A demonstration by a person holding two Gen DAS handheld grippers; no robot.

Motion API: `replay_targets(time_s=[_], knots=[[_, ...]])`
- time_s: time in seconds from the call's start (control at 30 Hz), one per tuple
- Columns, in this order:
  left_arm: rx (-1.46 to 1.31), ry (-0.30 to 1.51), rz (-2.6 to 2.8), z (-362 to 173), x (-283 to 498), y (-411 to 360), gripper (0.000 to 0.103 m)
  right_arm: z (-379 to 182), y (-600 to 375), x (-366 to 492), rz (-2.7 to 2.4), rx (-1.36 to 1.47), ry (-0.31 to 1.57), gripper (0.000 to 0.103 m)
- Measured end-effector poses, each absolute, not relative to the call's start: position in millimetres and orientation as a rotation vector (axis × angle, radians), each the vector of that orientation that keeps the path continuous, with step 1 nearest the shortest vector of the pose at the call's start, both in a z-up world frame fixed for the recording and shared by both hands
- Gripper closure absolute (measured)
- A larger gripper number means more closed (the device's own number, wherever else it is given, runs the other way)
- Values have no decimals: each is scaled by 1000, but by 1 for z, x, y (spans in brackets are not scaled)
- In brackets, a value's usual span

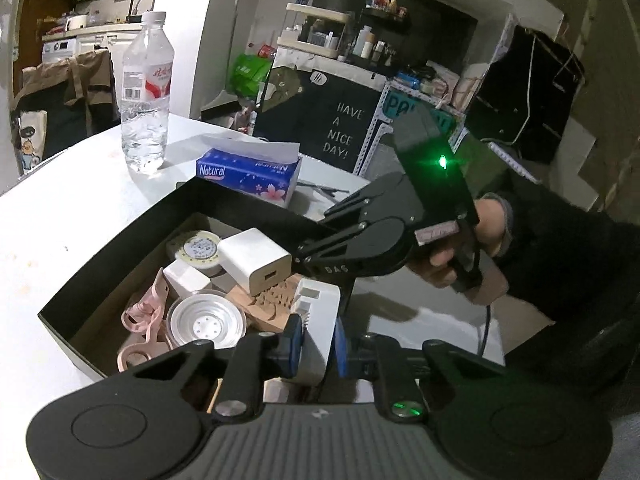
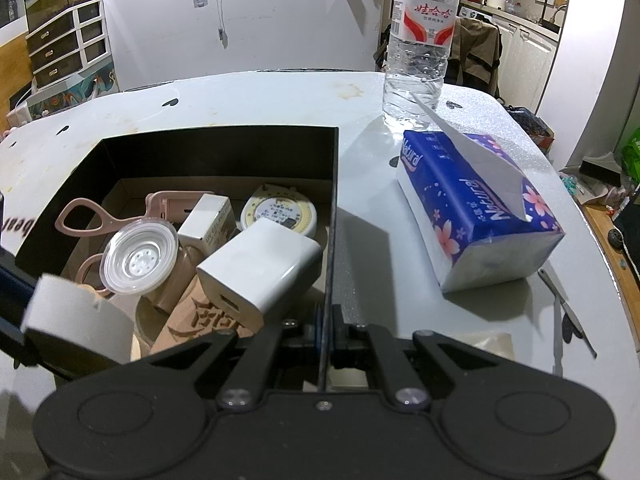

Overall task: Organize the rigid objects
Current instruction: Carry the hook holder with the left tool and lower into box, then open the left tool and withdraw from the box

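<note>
the left gripper is clamped on a white plug block, holding it just over the near edge of the black box. the right gripper pinches the box's thin side wall between its closed fingers. ahead of the left gripper, inside the box, lie a white charger, a round tin, a clear lid, pink scissors and a carved wooden piece. beyond the box, on the white table, stand a tissue pack and a water bottle.
</note>
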State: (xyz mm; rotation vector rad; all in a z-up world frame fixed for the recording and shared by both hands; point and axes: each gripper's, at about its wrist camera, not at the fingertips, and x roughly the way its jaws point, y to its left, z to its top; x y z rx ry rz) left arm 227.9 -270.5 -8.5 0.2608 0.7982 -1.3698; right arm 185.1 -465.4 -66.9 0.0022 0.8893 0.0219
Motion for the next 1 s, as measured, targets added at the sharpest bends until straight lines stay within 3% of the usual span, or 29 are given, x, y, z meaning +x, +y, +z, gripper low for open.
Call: replay_targets(time_s=[0.23,0.3,0.37,0.4,0.67,0.7,0.8,0.9,1.0], knots=[[236,877,-1337,-28,263,-286,88,-66,-465,186,19,1,891,99],[245,874,-1270,-35,273,-286,83,-66,-464,186,19,1,892,99],[221,873,-1226,-37,280,-280,65,-66,-465,186,20,2,891,99],[204,866,-1224,-37,282,-277,63,-66,-465,186,21,1,891,99],[181,840,-1163,-25,287,-262,60,-67,-465,186,20,0,892,99],[185,839,-1157,-24,286,-261,56,-67,-465,186,21,0,892,99],[187,833,-1142,-21,281,-259,25,-67,-465,186,21,0,892,99],[191,821,-1144,-17,274,-257,19,-67,-465,186,20,0,892,98],[202,800,-1141,-11,263,-255,6,-67,-465,186,20,-1,893,98]])
